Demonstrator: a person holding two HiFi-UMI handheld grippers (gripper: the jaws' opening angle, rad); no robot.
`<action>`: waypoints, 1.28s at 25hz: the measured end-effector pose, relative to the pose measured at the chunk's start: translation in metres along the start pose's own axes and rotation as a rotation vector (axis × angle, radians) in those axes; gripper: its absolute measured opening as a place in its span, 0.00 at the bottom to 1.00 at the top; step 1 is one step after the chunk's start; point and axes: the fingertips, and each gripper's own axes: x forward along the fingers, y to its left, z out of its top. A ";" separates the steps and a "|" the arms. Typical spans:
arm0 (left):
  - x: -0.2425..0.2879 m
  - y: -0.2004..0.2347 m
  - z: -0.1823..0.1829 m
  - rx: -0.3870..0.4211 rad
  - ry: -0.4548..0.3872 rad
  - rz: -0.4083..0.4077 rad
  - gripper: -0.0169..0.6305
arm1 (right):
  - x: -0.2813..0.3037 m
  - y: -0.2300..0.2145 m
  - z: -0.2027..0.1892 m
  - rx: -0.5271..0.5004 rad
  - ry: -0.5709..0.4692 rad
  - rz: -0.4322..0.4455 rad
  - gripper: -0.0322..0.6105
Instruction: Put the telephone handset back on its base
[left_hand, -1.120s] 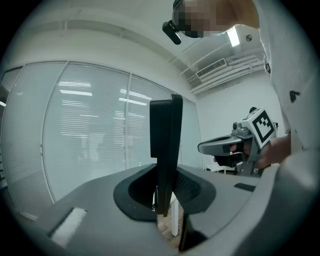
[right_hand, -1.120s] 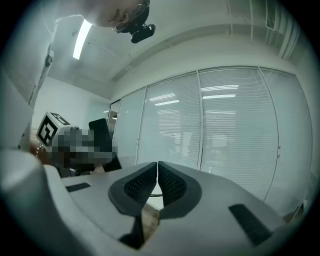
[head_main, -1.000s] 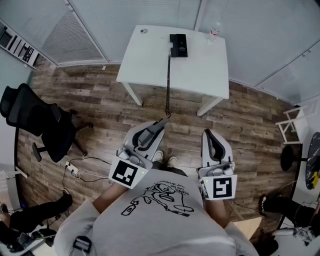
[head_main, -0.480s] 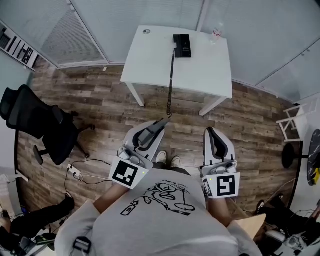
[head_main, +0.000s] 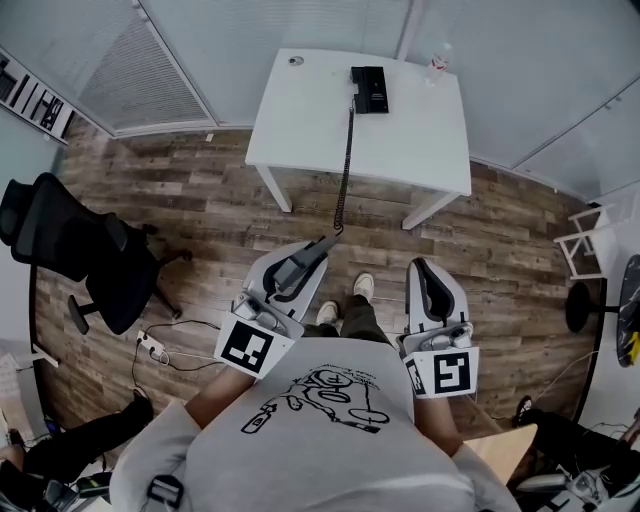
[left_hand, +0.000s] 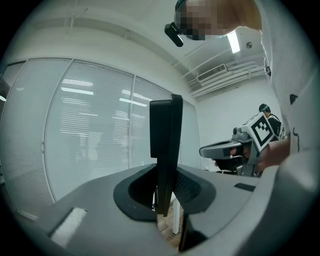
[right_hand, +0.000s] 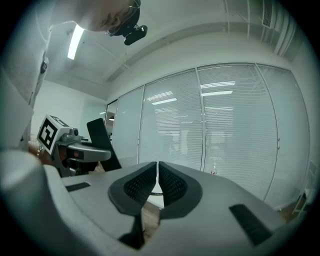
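The telephone base (head_main: 370, 88) sits on the white table (head_main: 300, 120), near the table's far edge by the blinds. It is a small dark oblong whose long axis runs away from the person. Everything turns on the gap between that base and the handset (head_main: 298, 268). The handset is well apart from the base, out over the wood floor on the person's side. It is clamped in the left gripper (head_main: 318, 247), whose jaws are clenched on it.

In the head view the handset lies along those jaws and points roughly toward the base. The coiled cord (head_main: 345, 165) runs nearly straight from its forward end up over the table edge to the base. In the left gripper view the handset shows as a thin dark slab standing upright between the pads. The left hand carries it, so the approach is its job. As I judge it, the handset must be carried straight ahead and then brought parallel to the base.

The right gripper (head_main: 428, 275) is about as far from the base and a little to the right of it. Its jaws are pressed together with nothing between them.

Much is hard to read. The base is too small to show its cradle. The left jaws cover most of the handset from above, so I cannot tell which end is gripped. In the left gripper view the handset and jaws block the base entirely. A small bottle (head_main: 437, 62) stands just right of the base.
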 end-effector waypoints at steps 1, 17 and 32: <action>0.002 0.002 -0.001 -0.003 0.002 0.001 0.14 | 0.003 -0.002 -0.001 0.003 0.000 -0.003 0.07; 0.123 0.029 0.000 0.000 0.023 -0.004 0.14 | 0.071 -0.105 -0.012 0.026 -0.001 -0.018 0.07; 0.243 0.039 0.009 0.017 0.074 0.018 0.14 | 0.127 -0.221 -0.013 0.068 -0.014 0.007 0.07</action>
